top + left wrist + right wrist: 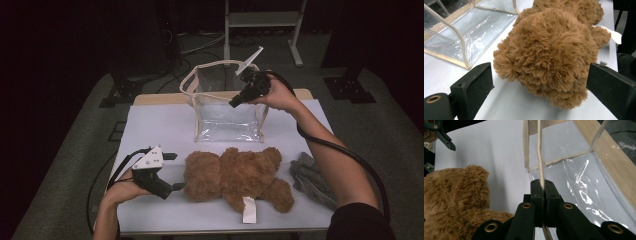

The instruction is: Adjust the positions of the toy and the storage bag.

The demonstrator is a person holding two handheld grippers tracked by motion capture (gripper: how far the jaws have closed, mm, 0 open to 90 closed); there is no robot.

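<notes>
A brown teddy bear [235, 177] lies on the white table [160, 125], with a white tag [248, 210] at its near side. My left gripper [174, 171] is open just left of the bear's head [549, 50], one jaw on each side of it and not touching. Behind the bear stands a clear plastic bag [225, 107] with beige trim, its mouth open upward. My right gripper [234, 102] is shut on the bag's beige rim [540, 170] at the near right side. The right gripper view also shows the bear [454, 195].
A grey cloth [310, 177] lies on the table to the right of the bear. A strip of wooden table edge [155, 98] shows behind the white sheet. A metal stand [262, 20] is on the floor beyond the table.
</notes>
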